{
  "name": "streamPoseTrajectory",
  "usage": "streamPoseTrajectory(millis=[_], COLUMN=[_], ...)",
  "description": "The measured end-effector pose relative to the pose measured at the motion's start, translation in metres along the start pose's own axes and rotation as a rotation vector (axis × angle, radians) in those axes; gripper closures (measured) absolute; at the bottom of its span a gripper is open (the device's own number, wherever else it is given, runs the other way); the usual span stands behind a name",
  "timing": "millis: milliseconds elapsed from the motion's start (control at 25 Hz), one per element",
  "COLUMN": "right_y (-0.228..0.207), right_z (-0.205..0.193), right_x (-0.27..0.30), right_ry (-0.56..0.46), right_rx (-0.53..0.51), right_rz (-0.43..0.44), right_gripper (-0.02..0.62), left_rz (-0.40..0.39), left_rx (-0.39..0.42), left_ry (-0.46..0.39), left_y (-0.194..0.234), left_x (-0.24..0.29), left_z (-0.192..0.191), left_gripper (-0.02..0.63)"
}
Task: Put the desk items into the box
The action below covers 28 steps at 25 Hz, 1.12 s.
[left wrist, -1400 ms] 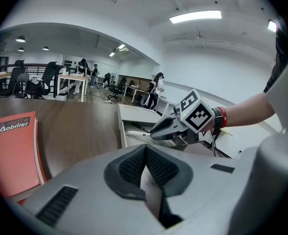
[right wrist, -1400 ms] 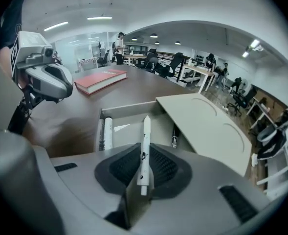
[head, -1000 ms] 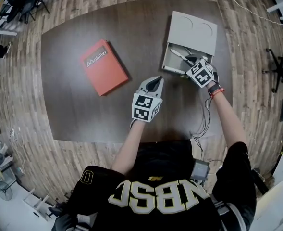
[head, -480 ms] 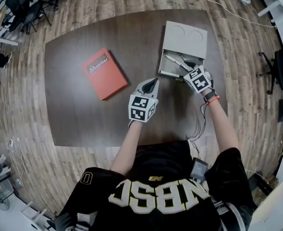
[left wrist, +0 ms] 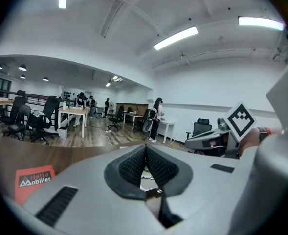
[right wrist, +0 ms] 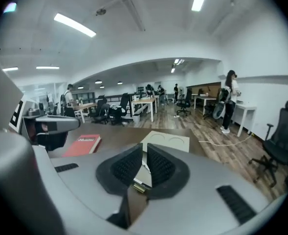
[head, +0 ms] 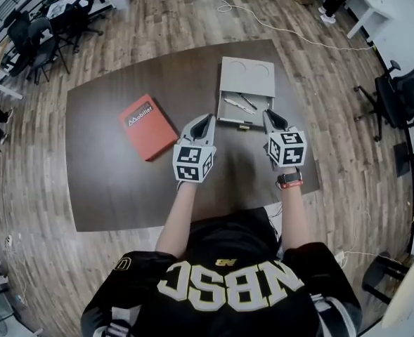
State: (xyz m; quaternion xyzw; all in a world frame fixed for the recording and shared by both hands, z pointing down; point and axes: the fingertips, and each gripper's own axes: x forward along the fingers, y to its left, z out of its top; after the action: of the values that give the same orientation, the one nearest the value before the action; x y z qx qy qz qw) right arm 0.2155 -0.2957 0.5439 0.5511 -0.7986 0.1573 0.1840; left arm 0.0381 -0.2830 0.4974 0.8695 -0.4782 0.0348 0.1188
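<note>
The grey box point(head: 247, 76) lies open on the dark worktop point(head: 122, 188), and in its tray are slim items point(head: 236, 104), pens as far as this view lets me tell. Just in front of the box's near edge hang both tongs, raised clear of the worktop. The right tongs point(head: 271, 116) have just been closing and are down to a thin slit with nothing in it. The left tongs point(head: 204, 121) are clenched, pads point(left wrist: 131, 168) meeting at the tips, and empty. Well to the left of the box lies a red book point(head: 147, 126).
</note>
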Motion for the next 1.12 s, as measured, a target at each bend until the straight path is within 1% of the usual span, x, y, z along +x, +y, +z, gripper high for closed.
streamPoseTrajectory(millis=[160, 240, 360, 680, 880, 1000, 1120], right_y=[0.015, 0.024, 0.036, 0.046, 0.053, 0.052, 0.048], right_z=[0.022, 0.029, 0.035, 0.035, 0.033, 0.032, 0.031], right_x=[-0.04, -0.057, -0.072, -0.09, -0.091, -0.087, -0.08], right_ry=[-0.125, -0.17, -0.21, -0.246, -0.245, -0.242, -0.238], right_rx=[0.062, 0.067, 0.045, 0.039, 0.03, 0.028, 0.031], right_rz=[-0.05, -0.066, -0.075, -0.071, -0.064, -0.063, -0.06], right_gripper=[0.586, 0.586, 0.586, 0.586, 0.586, 0.586, 0.586], left_rz=[-0.027, -0.028, -0.017, -0.022, -0.021, -0.025, -0.036], left_rx=[0.036, 0.048, 0.063, 0.082, 0.087, 0.087, 0.088], left_ry=[-0.061, -0.089, -0.117, -0.128, -0.131, -0.128, -0.105], left_y=[-0.017, -0.026, -0.033, -0.051, -0.05, -0.05, -0.048], left_x=[-0.012, -0.021, -0.03, -0.039, -0.038, -0.033, -0.021], left_z=[0.028, 0.039, 0.049, 0.05, 0.049, 0.047, 0.039], left_gripper=[0.591, 0.591, 0.591, 0.591, 0.591, 0.591, 0.591])
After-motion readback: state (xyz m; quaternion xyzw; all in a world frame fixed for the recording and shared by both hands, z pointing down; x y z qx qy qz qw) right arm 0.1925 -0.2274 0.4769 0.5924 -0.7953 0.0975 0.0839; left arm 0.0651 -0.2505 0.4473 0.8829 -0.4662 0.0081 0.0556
